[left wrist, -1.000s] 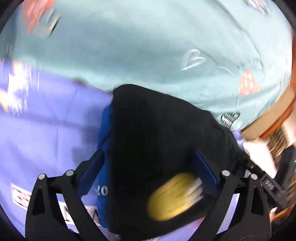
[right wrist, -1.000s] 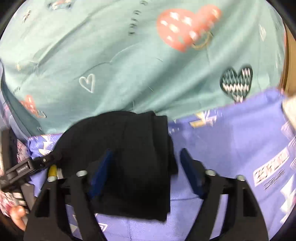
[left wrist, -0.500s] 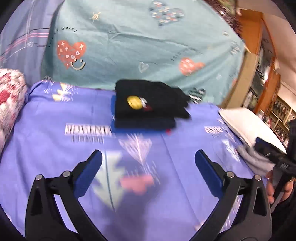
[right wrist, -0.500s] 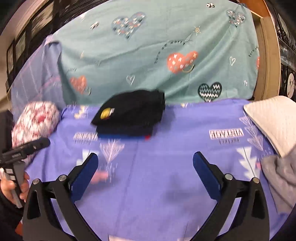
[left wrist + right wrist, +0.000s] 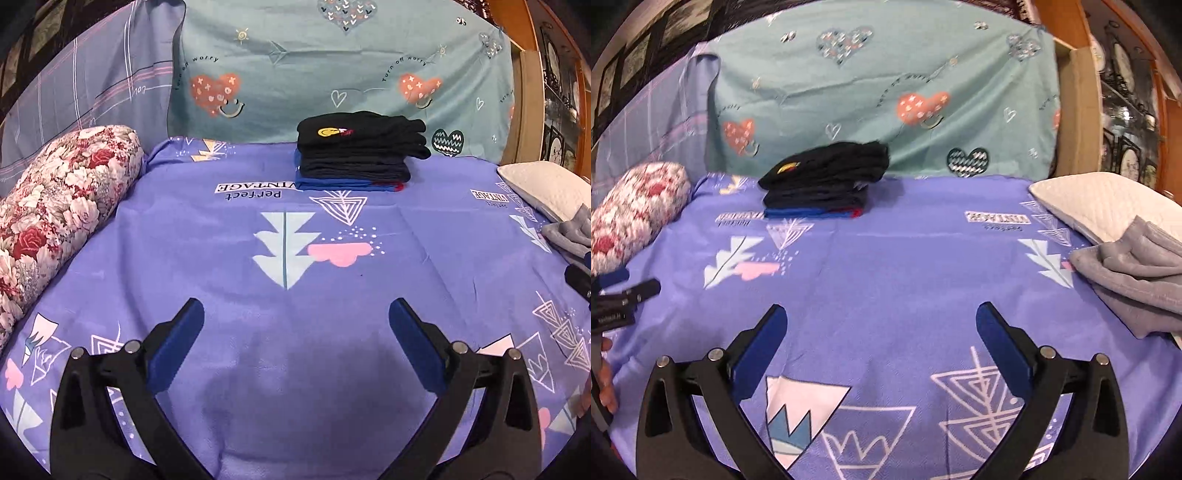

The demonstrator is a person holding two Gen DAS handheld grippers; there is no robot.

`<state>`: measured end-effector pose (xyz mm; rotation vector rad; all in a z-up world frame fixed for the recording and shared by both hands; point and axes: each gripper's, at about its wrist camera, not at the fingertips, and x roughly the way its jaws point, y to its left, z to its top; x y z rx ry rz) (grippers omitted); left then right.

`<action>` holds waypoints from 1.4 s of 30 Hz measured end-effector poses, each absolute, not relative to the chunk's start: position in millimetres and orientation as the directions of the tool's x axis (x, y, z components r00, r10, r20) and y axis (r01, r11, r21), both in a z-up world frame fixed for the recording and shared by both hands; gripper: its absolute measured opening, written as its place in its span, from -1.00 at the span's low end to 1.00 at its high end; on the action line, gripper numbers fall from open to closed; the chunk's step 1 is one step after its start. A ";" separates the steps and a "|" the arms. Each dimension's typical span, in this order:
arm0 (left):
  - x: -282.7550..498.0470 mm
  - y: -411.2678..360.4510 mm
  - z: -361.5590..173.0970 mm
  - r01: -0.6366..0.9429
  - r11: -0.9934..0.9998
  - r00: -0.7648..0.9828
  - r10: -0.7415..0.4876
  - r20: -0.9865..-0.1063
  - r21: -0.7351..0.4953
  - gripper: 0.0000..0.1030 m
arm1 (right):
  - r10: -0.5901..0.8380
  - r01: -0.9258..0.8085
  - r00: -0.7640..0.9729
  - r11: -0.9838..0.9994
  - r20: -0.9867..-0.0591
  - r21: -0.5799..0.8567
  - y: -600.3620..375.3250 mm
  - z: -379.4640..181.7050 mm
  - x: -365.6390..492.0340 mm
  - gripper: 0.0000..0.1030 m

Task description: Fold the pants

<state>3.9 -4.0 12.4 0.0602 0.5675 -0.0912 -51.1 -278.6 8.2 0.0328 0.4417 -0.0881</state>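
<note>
Purple printed bedsheet [image 5: 221,258], folded black pants [image 5: 360,133] stacked upper centre; left gripper [image 5: 295,321] and right gripper [image 5: 881,321] both released, nothing between them.

A purple bed sheet [image 5: 221,258] carries white triangles, a pale tree and a pink cloud. The folded black pants [image 5: 360,138] bear a yellow smiley patch, over dark and blue folded garments [image 5: 347,184]. Teal cloth [image 5: 332,74] shows coral hearts. The bolster [image 5: 55,206] is red-and-white floral. Grey fabric [image 5: 1137,273] lies plain.
</note>
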 end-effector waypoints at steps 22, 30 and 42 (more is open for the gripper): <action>2.4 -6.0 9.9 0.069 0.995 0.868 -0.028 -0.496 0.065 0.96 | -0.108 0.146 0.886 0.988 -0.451 0.049 -290.0 0.9 -45.0 0.97; 1.6 -0.7 10.9 0.051 0.997 0.870 -0.019 -0.493 0.051 0.96 | -0.106 0.138 0.886 0.990 -0.452 0.038 -287.7 1.0 -45.7 0.97; 2.8 -0.8 10.2 0.037 0.997 0.869 -0.001 -0.495 0.061 0.96 | -0.098 0.109 0.878 0.994 -0.469 -0.005 -277.5 0.3 -42.5 0.97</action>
